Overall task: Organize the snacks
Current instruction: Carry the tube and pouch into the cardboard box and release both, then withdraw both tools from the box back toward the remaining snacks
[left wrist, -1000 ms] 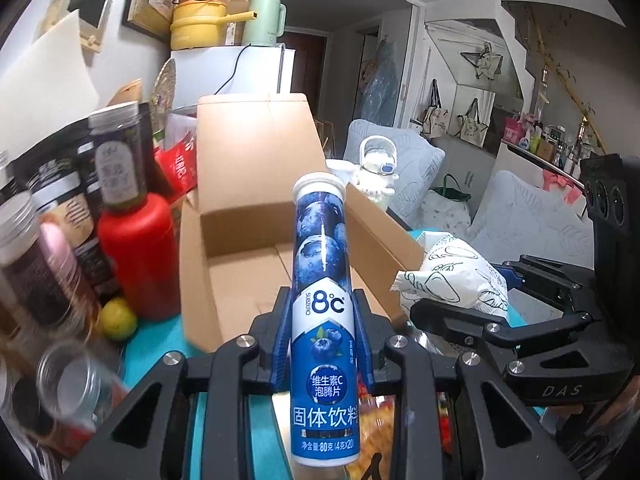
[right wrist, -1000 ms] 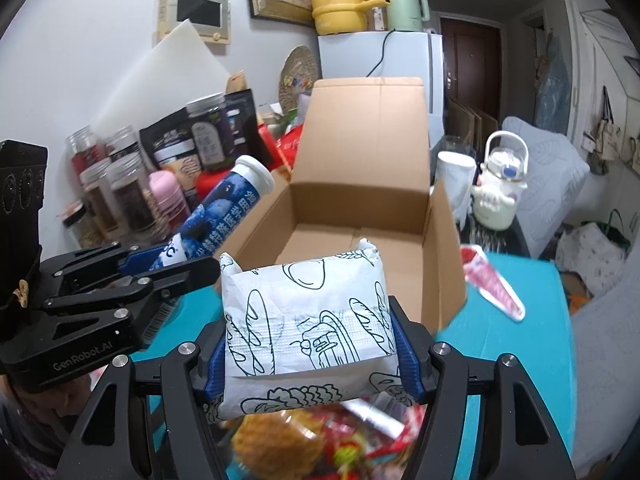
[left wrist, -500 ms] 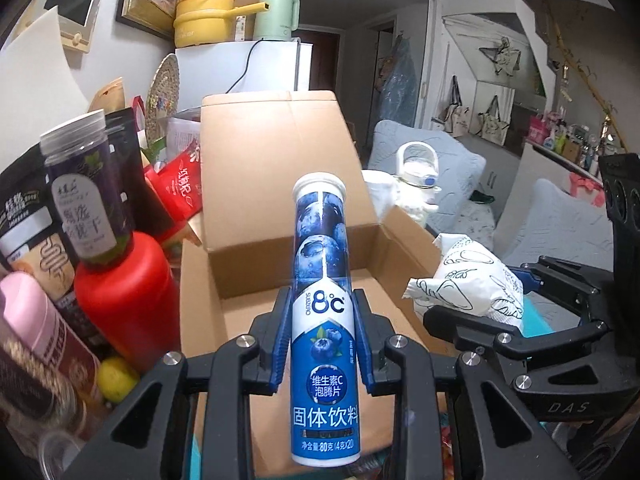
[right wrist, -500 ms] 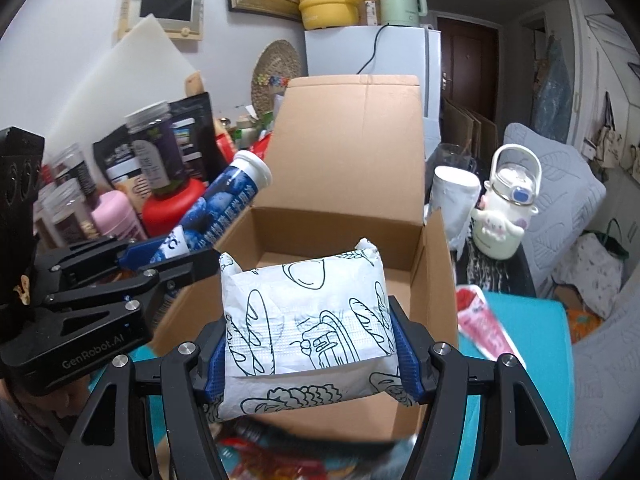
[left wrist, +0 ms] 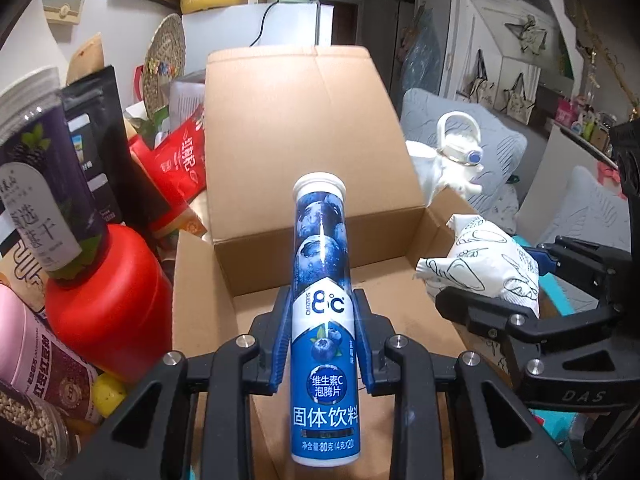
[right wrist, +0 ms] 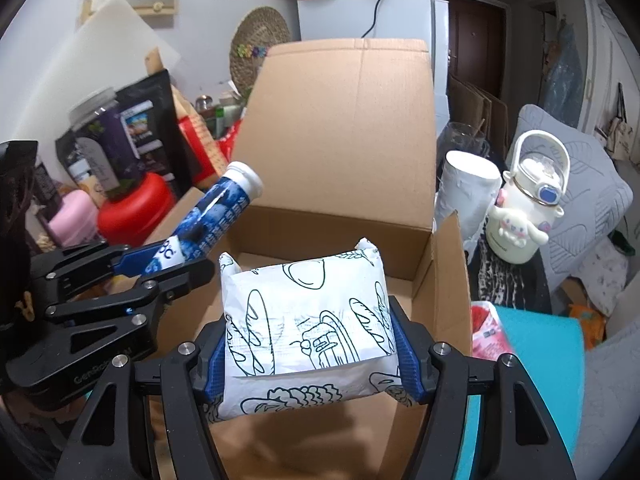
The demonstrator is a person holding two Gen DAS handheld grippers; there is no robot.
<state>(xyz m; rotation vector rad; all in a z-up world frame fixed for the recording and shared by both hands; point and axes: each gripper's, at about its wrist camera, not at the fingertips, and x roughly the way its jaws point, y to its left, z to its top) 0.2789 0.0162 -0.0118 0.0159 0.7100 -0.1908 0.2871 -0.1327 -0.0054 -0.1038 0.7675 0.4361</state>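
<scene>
Over the open brown cardboard box (right wrist: 448,276), the left gripper (left wrist: 322,320) squeezed a round, shiny blue tube (left wrist: 322,280), and on its right the right gripper (right wrist: 308,344) squeezed a soft, puffy white bag (right wrist: 308,320).

**Tube and packet over the open box**

A blue blueberry-print tube (left wrist: 323,292) with a white cap tilts above the open cardboard box (left wrist: 304,132). Beside it, a white packet (right wrist: 308,324) printed with bread drawings hangs over the box's interior.
</scene>
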